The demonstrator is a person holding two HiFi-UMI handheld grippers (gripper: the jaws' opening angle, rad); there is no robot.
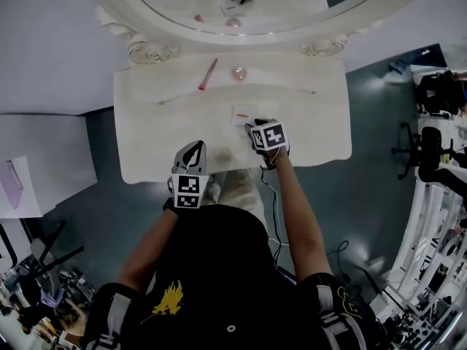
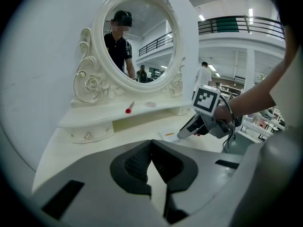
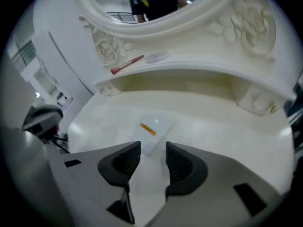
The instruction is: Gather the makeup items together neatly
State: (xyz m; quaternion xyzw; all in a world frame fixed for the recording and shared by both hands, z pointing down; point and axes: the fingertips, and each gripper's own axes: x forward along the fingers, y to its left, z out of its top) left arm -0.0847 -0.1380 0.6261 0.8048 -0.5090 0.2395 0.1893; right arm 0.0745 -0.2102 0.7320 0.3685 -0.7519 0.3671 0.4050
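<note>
**A:** Head view first. We've got a white dressing table (image 1: 314,130) with a raised shelf (image 1: 292,79) under an oval mirror (image 1: 292,13). On the shelf a pink pencil (image 1: 208,74) lies at a slant, and a round pink compact (image 1: 239,73) sits near it on the right. Down on the tabletop there's a small clear packet (image 1: 241,114) with an orange label, well apart from those two.

**B:** Yep, same here. We see the right gripper (image 1: 254,127) tipped down at the near edge of that packet. The left gripper (image 1: 193,148) hangs over the front edge of the table.

**A:** Left gripper view next. We're looking at jaws clenched tip to tip, gripping nothing at all. Past them the pencil (image 2: 129,108) and the compact (image 2: 150,104) sit on the shelf below the mirror. Off to the right, the right gripper (image 2: 185,132) noses down at the packet (image 2: 166,135).

**B:** And the right gripper view: jaws apart, so released. The packet (image 3: 152,126) lies flat on the tabletop straight ahead, and its near end reaches in between the two tips. As far as we can see the pads aren't pressing on it. The pencil (image 3: 127,65) and compact (image 3: 156,57) are up on the shelf behind, close together.
</note>
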